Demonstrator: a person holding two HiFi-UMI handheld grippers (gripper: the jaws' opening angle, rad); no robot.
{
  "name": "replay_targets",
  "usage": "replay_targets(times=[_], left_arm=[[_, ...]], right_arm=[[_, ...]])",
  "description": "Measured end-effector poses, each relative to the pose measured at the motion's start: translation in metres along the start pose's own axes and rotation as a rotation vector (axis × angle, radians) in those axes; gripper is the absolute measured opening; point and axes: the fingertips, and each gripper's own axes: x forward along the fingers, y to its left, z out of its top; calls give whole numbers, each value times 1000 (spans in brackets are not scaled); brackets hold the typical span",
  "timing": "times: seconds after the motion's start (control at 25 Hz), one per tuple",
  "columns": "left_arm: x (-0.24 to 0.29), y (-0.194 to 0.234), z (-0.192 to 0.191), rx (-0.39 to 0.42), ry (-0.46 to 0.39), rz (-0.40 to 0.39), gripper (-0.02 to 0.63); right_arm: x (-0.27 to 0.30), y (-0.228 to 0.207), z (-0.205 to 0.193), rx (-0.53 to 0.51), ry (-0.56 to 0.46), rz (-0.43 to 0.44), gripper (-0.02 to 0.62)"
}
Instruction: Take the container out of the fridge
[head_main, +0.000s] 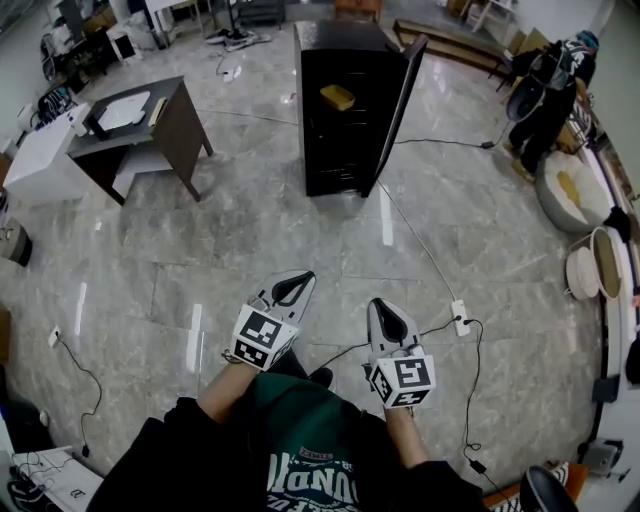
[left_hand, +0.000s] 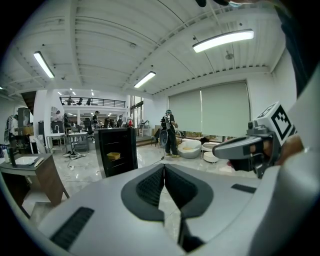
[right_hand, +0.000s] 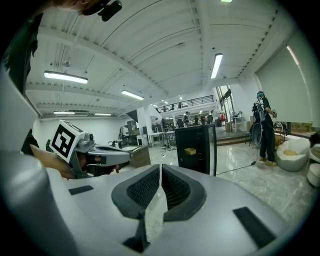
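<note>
Fingers (left_hand: 150, 187) of left gripper (head_main: 297, 281) pressed together, nothing between. Right gripper (head_main: 381, 305) likewise closed, empty. Both side by side, well apart from fridge (head_main: 335, 150).
Between: open marble floor (head_main: 250, 250); white cable (head_main: 420, 240) runs from fridge side to power strip (head_main: 461, 317) just right of right gripper.
Desk (head_main: 160, 125) left of fridge. Person (head_main: 545, 90) stands far right.
Fridge door (head_main: 398, 100) swung open on right.
Container (head_main: 338, 97): yellow, blocky, on shelf inside black fridge, about mid-height.

Floor (head_main: 300, 250), polished grey stone-look tile, glossy; fridge (head_main: 330, 160), black glossy casing; desk (head_main: 185, 122), dark matt wood-look; left gripper (head_main: 300, 278) and right gripper (head_main: 379, 304), smooth matt grey plastic shells, ribbed black pads (left_hand: 150, 187)
</note>
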Motion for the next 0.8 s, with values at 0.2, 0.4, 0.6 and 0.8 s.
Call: replay_targets(times=[0.2,0.4,0.6,0.8], left_arm=[[4,-9,-1,-1,3,-11,14],[11,-5,-2,-1,10,-14,14],[31,13,3,-3,6,-23,14],[61,37,12,0,-1,-33,14]], right_arm=[[-6,-2,-5,10,6,0,37],[0,-7,-5,23,14,-3,37],[23,-17,2,27,12,-8,37],[54,-29,13,8,13,1,37]])
